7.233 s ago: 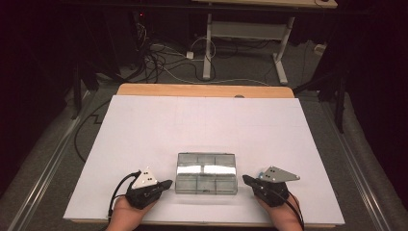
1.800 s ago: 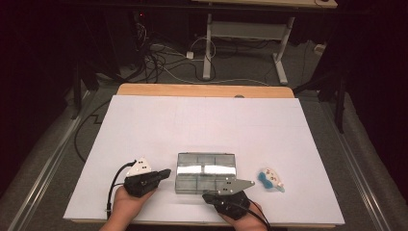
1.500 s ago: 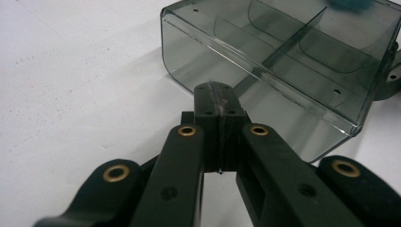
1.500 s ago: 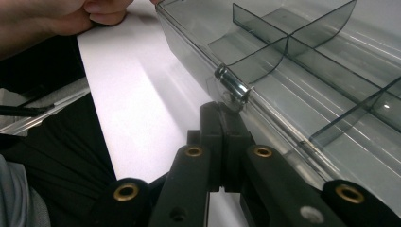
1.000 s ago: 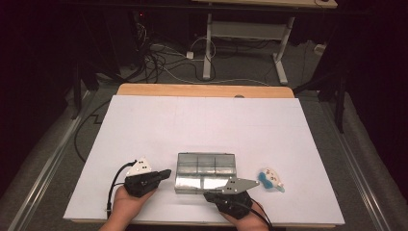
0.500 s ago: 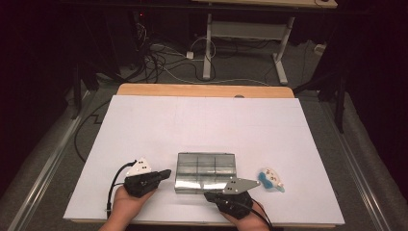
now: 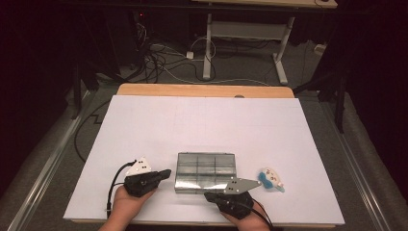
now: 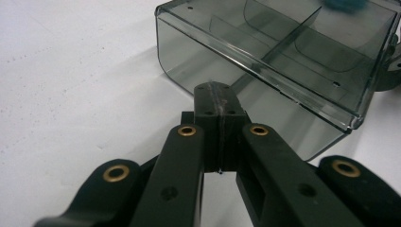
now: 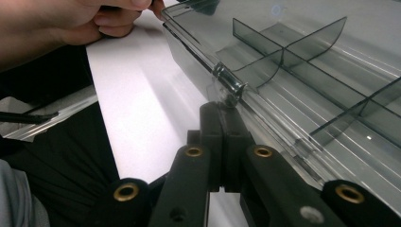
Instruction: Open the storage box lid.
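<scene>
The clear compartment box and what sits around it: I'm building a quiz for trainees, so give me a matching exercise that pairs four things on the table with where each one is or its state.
Things:
1. clear compartment box
2. left gripper
3. right gripper
4. blue and white toy

Places or states:
A. jaws shut, tip at the latch on the box's near edge
B. lying on the white sheet to the right of the box
C. lid closed, between the two grippers
D. jaws shut, tip at the box's left end

Pairs: 1-C, 2-D, 3-A, 4-B
</scene>
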Available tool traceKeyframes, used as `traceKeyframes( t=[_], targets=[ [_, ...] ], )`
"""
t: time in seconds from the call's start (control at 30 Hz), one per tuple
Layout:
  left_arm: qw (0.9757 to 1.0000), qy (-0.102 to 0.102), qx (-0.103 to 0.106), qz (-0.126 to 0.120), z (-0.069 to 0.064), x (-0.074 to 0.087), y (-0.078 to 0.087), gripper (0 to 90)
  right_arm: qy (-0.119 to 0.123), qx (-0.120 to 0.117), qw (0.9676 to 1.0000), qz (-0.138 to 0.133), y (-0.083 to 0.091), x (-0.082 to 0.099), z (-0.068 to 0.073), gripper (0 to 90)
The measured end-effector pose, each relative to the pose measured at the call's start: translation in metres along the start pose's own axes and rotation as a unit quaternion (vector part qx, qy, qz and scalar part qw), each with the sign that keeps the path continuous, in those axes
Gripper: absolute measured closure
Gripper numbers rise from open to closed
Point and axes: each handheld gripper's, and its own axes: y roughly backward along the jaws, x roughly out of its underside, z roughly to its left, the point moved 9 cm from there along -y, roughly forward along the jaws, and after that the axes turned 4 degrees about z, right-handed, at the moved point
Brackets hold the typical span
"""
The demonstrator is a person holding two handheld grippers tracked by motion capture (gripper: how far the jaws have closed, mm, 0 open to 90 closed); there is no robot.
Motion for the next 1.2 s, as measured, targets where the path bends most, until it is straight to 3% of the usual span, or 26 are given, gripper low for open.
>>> traceKeyframes(
  t=[0.47,0.8,1.2],
  targets=[
    [1.0,0.002,0.001,0.0,0.001,0.0,0.0,87.9,0.002,-0.001,1.0,-0.01,0.002,-0.002,0.001,90.0],
    [1.0,0.0,0.005,-0.003,-0.001,-0.001,0.002,87.9,0.004,0.006,0.9996,-0.029,0.008,-0.014,0.0,90.0],
    [0.9993,-0.003,0.026,-0.025,-0.018,-0.01,0.015,87.8,0.015,0.013,0.9989,-0.042,0.012,-0.027,-0.001,90.0]
  ],
)
